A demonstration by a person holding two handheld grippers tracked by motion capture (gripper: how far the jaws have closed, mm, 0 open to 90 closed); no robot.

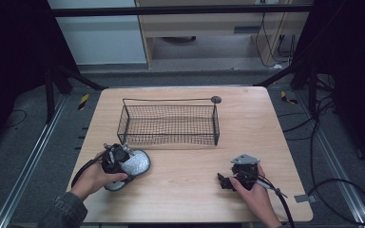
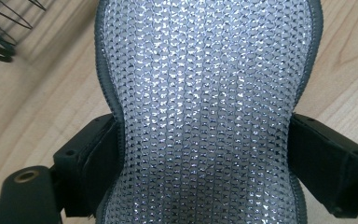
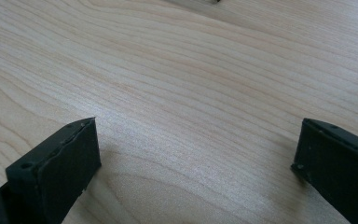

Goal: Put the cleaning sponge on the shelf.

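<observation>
A silver, glittering mesh pad [image 1: 137,164] with a grey sewn edge, shaped like a shoe sole, lies flat on the wooden table [image 1: 195,156] at the front left. In the left gripper view the pad [image 2: 205,70] runs up the middle, and the two black fingers [image 2: 93,154] press its narrow waist from both sides. My left gripper [image 1: 125,161] is shut on the pad. My right gripper [image 1: 224,181] rests low at the front right, open, with bare wood between its fingers [image 3: 58,163] and nothing held.
A black wire basket [image 1: 168,100] stands in the middle of the table towards the back, with nothing visible in it. A small dark round object [image 1: 216,99] sits at its back right corner. Cables trail on the floor to the right.
</observation>
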